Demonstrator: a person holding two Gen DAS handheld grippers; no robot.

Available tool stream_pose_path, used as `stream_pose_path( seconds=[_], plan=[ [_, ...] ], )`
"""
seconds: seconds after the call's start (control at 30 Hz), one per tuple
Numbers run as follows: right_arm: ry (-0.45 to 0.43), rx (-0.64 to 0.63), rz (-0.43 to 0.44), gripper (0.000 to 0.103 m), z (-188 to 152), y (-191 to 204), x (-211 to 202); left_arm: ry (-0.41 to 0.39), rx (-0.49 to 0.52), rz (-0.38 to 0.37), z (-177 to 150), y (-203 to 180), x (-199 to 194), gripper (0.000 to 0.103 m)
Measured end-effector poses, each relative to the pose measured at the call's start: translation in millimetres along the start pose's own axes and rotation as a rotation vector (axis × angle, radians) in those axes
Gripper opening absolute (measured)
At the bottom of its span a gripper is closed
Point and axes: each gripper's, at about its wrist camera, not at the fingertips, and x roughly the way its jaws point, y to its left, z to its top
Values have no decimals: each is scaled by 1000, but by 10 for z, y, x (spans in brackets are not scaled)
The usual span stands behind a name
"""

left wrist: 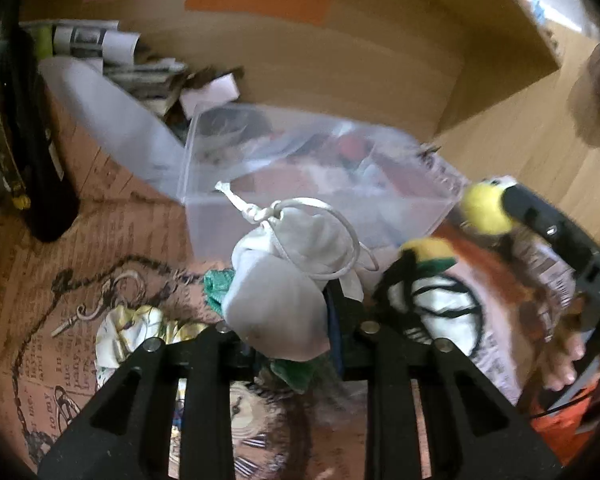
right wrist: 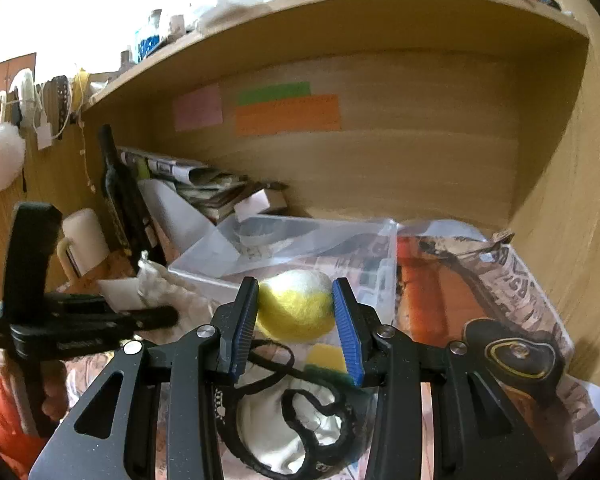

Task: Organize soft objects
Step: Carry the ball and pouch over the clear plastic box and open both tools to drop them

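Soft things sit in both grippers. A yellow-and-white felt ball point(right wrist: 296, 308) is pinched between the blue pads point(right wrist: 348, 332) of the right gripper point(right wrist: 294, 320), raised in front of the clear plastic box point(right wrist: 384, 240). In the left wrist view, a white drawstring pouch point(left wrist: 284, 276) stands up from between the fingers of the left gripper point(left wrist: 296, 320); the pouch covers the fingertips, so the contact itself is hidden, though the narrow jaws appear closed on its lower part. The box's contents show only as blurred red and dark patches through its wall. Under the pouch, a green cloth point(left wrist: 216, 288) and a floral fabric piece point(left wrist: 132, 332) are largely covered by the gripper. Below the ball lie a white item with a black cord point(right wrist: 296, 420) and a yellow-green sponge point(right wrist: 326, 358), partly cut off by the fingers. A hand point(left wrist: 564, 356) is visible only in part at the right edge.
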Motion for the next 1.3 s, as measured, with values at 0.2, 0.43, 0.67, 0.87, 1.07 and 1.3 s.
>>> stream_pose_path(
  seconds=[0.2, 0.43, 0.67, 0.87, 1.07, 1.3],
  plan=[
    [28, 1, 6, 35, -45, 0, 79, -7, -36, 60, -75, 119, -4, 62],
    [51, 1, 3, 35, -79, -18, 171, -66, -20, 73, -72, 149, -209, 44],
    [58, -5, 9, 35, -72, -25, 227, -54, 40, 70, -43, 0, -218, 9],
    [41, -29, -7, 35, 1, -33, 201, -115, 70, 41, 118, -127, -421, 7],
    [11, -34, -19, 35, 129, -75, 181, -202, 103, 49, 366, -220, -624, 7],
    [-29, -60, -29, 35, 337, -105, 210, -291, 113, 64, 644, -252, -755, 7]
  ],
)
